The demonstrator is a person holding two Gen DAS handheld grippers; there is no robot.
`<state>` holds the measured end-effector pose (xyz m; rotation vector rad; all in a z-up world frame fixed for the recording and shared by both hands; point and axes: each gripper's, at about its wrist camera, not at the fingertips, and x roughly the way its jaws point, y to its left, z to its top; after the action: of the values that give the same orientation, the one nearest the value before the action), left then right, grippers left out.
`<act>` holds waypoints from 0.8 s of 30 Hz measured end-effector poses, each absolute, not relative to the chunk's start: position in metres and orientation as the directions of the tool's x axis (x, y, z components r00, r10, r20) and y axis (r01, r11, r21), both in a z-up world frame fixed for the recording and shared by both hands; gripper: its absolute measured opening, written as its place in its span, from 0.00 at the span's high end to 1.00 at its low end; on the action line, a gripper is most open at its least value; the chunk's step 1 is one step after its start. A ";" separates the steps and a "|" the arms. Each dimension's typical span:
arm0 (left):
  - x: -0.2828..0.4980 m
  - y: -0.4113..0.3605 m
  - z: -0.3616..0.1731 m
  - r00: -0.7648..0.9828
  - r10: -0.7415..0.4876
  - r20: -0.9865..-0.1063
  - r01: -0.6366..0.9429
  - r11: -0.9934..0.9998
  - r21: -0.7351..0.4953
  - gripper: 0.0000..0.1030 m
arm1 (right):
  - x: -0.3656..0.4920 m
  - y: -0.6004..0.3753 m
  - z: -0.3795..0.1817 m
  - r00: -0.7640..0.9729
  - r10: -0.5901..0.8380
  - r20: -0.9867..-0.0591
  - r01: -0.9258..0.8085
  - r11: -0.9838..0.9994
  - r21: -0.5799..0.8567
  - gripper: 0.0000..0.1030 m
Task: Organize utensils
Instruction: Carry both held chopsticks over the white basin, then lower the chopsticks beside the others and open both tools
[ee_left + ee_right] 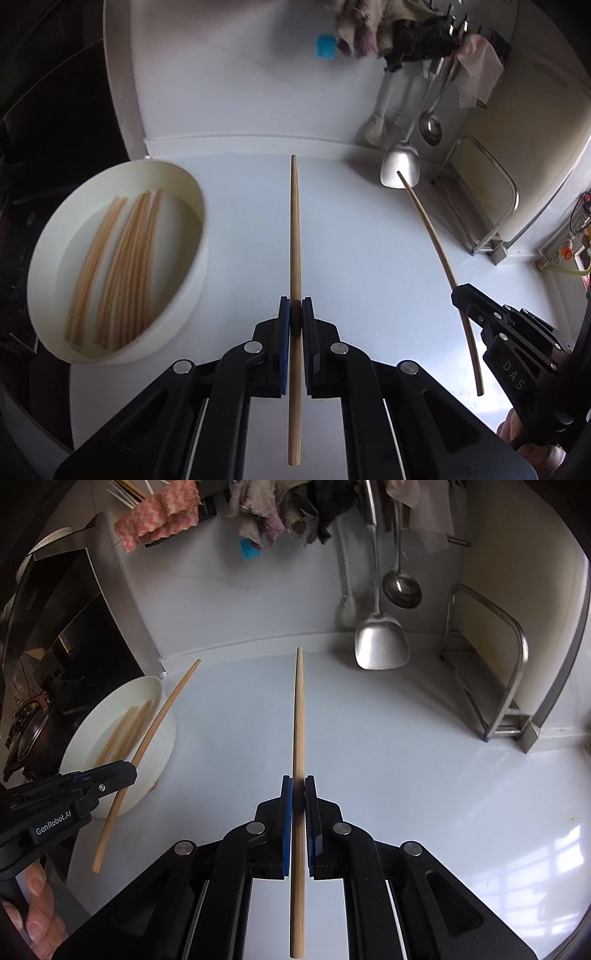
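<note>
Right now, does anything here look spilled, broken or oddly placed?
Nothing stands out. Each tongs, left and right, grips one chopstick in the air; the rest lie neatly in the white bowl. The curve in the sticks is lens distortion.

my left view smears the white bowl (110, 354) and the chopsticks in it (122, 266) so I can't count them, hanging cloths (373, 26) cut off at the top, right gripper (466, 301) hiding a stretch of its chopstick (430, 229)
</note>
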<state>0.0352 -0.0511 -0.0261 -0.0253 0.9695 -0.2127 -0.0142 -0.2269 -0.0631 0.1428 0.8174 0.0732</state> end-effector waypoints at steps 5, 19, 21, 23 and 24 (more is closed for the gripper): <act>0.044 0.012 -0.011 0.569 -0.136 -0.811 0.094 0.991 -0.100 0.93 | 0.009 -0.172 -0.042 0.694 0.179 -0.697 -0.097 0.983 0.155 0.94; 0.123 0.155 -0.038 0.504 -0.119 -0.855 0.067 0.993 -0.099 0.93 | 0.101 0.000 -0.069 0.586 0.248 -0.771 -0.162 0.969 0.188 0.94; 0.134 0.162 -0.049 0.479 -0.131 -0.868 0.078 0.991 -0.107 0.93 | 0.111 0.015 -0.080 0.561 0.242 -0.792 -0.155 0.970 0.187 0.94; 0.143 0.167 -0.059 0.453 -0.142 -0.880 0.092 0.989 -0.112 0.93 | 0.121 0.026 -0.093 0.533 0.236 -0.813 -0.142 0.972 0.189 0.94; 0.146 0.168 -0.064 0.441 -0.146 -0.886 0.100 0.989 -0.113 0.93 | 0.125 0.030 -0.098 0.521 0.234 -0.821 -0.134 0.972 0.192 0.94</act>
<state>0.1458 0.1676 -0.0642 -0.0465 1.1040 -0.1527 0.1251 0.0298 -0.0978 0.1093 0.9987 0.2210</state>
